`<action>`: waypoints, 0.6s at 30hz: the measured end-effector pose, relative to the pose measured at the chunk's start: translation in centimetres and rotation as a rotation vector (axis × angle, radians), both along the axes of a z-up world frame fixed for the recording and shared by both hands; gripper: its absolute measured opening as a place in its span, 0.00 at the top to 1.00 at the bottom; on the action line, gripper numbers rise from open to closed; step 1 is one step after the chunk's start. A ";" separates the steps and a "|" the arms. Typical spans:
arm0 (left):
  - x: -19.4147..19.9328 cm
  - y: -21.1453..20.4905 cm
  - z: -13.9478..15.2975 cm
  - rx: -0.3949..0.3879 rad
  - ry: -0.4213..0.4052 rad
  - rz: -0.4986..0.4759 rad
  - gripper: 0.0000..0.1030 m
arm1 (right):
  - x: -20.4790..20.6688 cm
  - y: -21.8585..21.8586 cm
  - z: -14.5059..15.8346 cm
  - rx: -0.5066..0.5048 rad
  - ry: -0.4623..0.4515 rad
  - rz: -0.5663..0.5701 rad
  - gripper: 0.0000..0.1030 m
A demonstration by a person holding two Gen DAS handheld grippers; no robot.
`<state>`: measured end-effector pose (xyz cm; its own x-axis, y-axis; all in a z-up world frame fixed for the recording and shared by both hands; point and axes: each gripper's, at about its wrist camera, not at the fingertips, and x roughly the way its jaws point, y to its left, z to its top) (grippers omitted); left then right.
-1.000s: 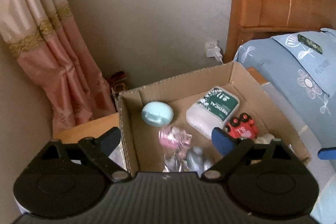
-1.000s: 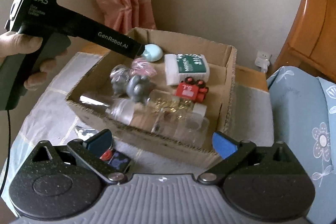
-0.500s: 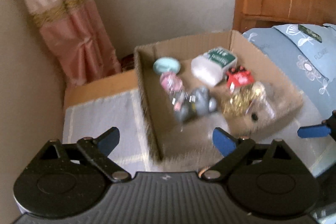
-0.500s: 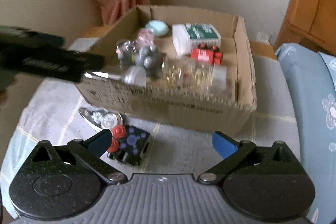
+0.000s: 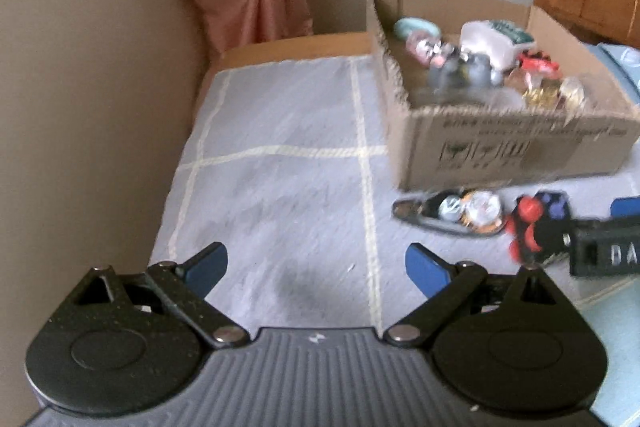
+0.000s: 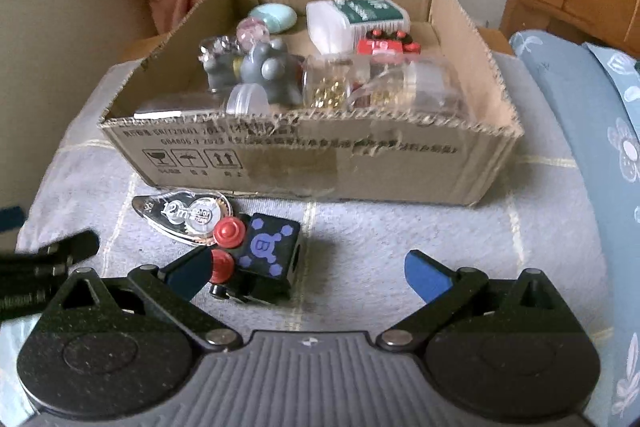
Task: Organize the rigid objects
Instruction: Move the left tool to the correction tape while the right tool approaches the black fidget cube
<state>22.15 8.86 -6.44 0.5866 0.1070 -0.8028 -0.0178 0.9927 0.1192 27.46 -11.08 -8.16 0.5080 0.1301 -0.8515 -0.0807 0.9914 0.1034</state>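
Black cube toy [image 6: 262, 257] with red knobs and purple marks sits on the grey checked cloth [image 6: 400, 239] in front of the cardboard box [image 6: 304, 159], toward that front wall's left end, and it is the nearest loose thing to the right gripper [image 6: 308, 269]. Its jaws stand wide apart and hold nothing; the left pad [image 6: 188, 269] hangs just over the toy's red knobs, whether touching I cannot tell, and the right pad is well clear over bare cloth.

The likely trouble is that the toy lies off-centre, close to one pad. If the jaws close from here, that pad could push the toy sideways or catch only a knob, and the toy could roll or twist out. Just behind it, touching or nearly so, lies a clear correction-tape dispenser [image 6: 184, 217]; a grab at the toy could drag or nip it as well.

The left gripper [image 5: 316, 267] is also spread wide and empty, over bare cloth near the cloth's left edge, well apart from both loose things. The two grippers are close together, and the right one's black body shows at the right edge of the left view, so a reach by both for the same things could end in a knock.

Farther back, the box is already crowded with jars, a grey toy and a white packet, so a dropped piece could bounce off them.
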 end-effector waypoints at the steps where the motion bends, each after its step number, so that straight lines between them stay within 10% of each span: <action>1: -0.4 0.0 -0.1 0.004 0.000 0.004 0.07 | 0.0 0.1 -0.1 0.008 0.001 -0.012 0.00; 18: -1.6 0.3 0.3 -0.062 -0.017 -0.010 0.07 | 0.1 1.3 -1.7 -0.072 0.031 -0.071 0.00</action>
<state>20.55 9.20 -6.12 0.6011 0.0511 -0.7975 -0.0094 0.9983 0.0568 27.54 -9.79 -9.89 0.4868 0.0327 -0.8729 -0.0081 0.9994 0.0330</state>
